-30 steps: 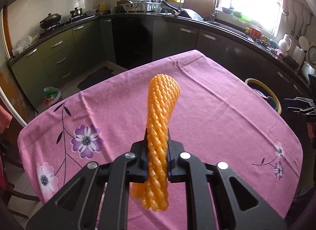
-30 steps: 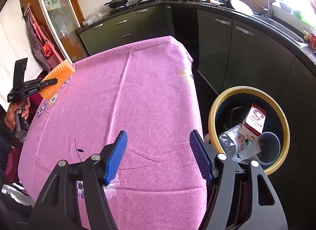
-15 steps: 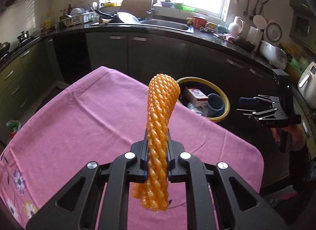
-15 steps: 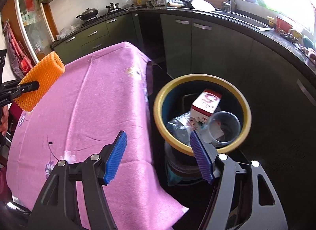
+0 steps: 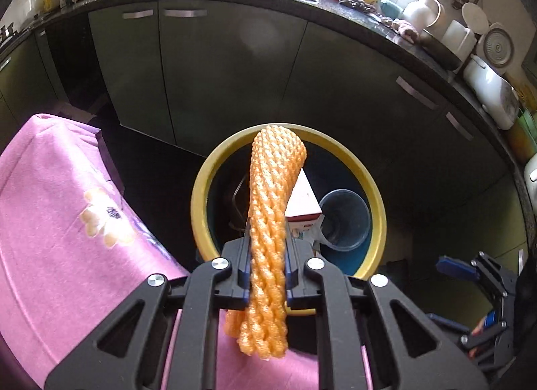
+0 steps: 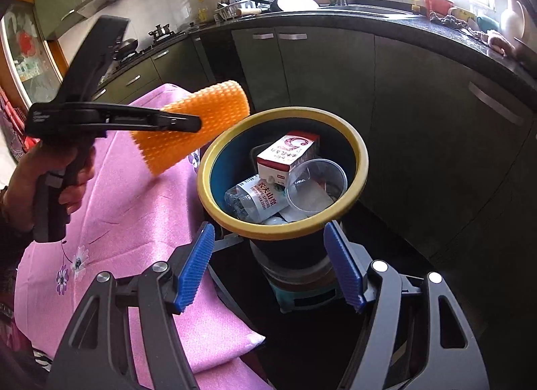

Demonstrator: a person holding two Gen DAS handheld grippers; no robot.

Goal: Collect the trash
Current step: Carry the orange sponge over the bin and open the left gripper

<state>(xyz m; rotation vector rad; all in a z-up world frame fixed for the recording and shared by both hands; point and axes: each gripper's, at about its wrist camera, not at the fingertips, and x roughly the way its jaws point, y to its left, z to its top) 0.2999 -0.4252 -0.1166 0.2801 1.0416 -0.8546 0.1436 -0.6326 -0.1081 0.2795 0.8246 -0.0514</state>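
Observation:
My left gripper (image 5: pixel 267 276) is shut on an orange foam net sleeve (image 5: pixel 273 209), which sticks out past the fingertips over the near rim of the yellow-rimmed trash bin (image 5: pixel 201 188). In the right wrist view the same sleeve (image 6: pixel 194 128) hangs at the bin's left edge (image 6: pixel 214 152), clamped in the left gripper (image 6: pixel 188 121) held by a hand (image 6: pixel 40 182). My right gripper (image 6: pixel 268 266) stands open just in front of the bin, nothing between its blue pads (image 6: pixel 196 269). Inside the bin lie a milk carton (image 6: pixel 285 155), a water bottle (image 6: pixel 255 199) and a clear plastic cup (image 6: pixel 315 185).
The table with a pink flowered cloth (image 6: pixel 110 209) lies left of the bin. Dark green cabinets (image 6: pixel 419 115) and a cluttered counter with a sink (image 6: pixel 352 4) curve behind it. The floor around the bin is dark.
The left gripper has swung with the orange sleeve from over the table to the bin's rim. The right gripper has moved closer to the bin and stayed open.

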